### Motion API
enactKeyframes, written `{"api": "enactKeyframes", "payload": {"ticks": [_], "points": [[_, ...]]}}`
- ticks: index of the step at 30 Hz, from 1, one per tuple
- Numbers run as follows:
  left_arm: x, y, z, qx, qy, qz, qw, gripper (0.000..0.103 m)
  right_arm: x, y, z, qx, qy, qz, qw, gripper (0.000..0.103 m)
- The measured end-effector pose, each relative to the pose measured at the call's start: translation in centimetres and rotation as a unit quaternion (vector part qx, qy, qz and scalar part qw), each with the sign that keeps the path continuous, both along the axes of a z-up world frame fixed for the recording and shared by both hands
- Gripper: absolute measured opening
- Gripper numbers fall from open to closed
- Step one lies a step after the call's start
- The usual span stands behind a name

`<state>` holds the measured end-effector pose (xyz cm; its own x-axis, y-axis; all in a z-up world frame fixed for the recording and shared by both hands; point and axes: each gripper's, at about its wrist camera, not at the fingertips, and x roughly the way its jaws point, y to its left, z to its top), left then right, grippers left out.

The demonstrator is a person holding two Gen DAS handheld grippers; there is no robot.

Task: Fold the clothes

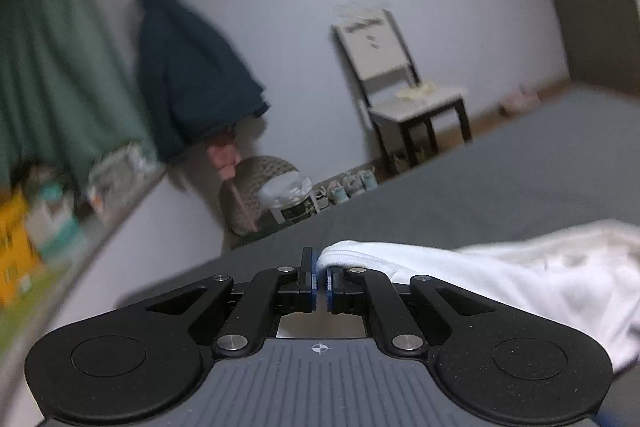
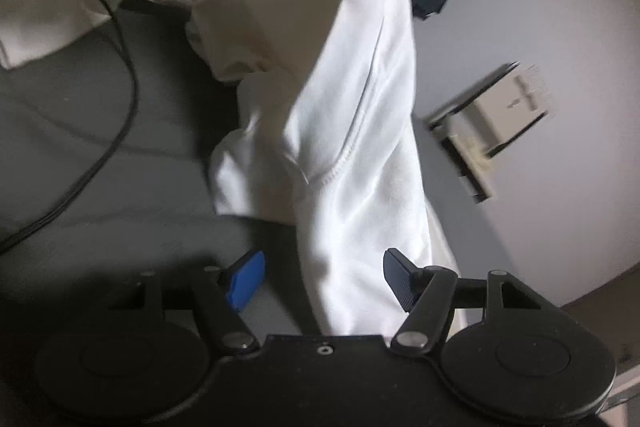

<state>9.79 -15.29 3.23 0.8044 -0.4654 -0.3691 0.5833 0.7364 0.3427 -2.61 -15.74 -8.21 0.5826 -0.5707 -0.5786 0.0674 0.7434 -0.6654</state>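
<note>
Black left gripper (image 1: 321, 281) is clenched on a hem of the white cotton garment (image 1: 520, 275), which drapes over my grey bed surface (image 1: 500, 179). My right gripper (image 2: 324, 279) is spread wide, the garment (image 2: 352, 131) hanging between its blue pads (image 2: 246, 279).

white garment (image 2: 352, 115) | crumpled, hem lifted | partly draped on grey bed (image 2: 80, 131)

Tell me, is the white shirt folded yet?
Not yet. Done: the left gripper has pinched an edge of the white shirt. In hand: the shirt hangs lifted above the grey bed, and the right gripper is open around it. Left: no neat fold shows, so all the folding remains.
</note>
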Motion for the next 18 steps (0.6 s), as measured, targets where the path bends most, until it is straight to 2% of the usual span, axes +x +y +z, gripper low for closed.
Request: {"api": "enactKeyframes", "payload": {"ticks": [2,4,5,9,12,14,18], "points": [[1.3,0.6,0.1,-0.034,0.017,0.01,0.9992,0.004,0.8,0.6,-0.5,-0.024,-0.018,-0.006,1.0,0.064],[2.2,0.9,-0.6,-0.04,0.017,0.006,0.999,0.004,1.6,1.3,-1.3,-0.045,-0.048,-0.005,0.998,0.066],[2.6,1.0,-0.9,-0.043,0.018,0.005,0.9989,0.004,2.2,1.7,-2.1,-0.059,-0.058,-0.003,0.997,0.072],[4.3,1.4,-2.1,-0.053,0.019,-0.002,0.9984,0.004,3.5,2.2,-6.2,-0.152,-0.045,-0.014,0.987,0.073],[4.7,1.4,-2.2,-0.042,0.012,0.002,0.999,0.004,2.7,0.8,-3.7,-0.172,-0.087,-0.056,0.98,0.074],[5.1,1.5,-2.2,-0.039,0.018,0.005,0.9991,0.004,2.2,-1.0,-0.9,-0.14,-0.106,-0.068,0.982,0.074],[6.3,1.3,-3.2,-0.025,0.037,0.013,0.9989,0.004,1.6,-6.3,4.1,-0.084,-0.135,-0.045,0.986,0.076]]}}
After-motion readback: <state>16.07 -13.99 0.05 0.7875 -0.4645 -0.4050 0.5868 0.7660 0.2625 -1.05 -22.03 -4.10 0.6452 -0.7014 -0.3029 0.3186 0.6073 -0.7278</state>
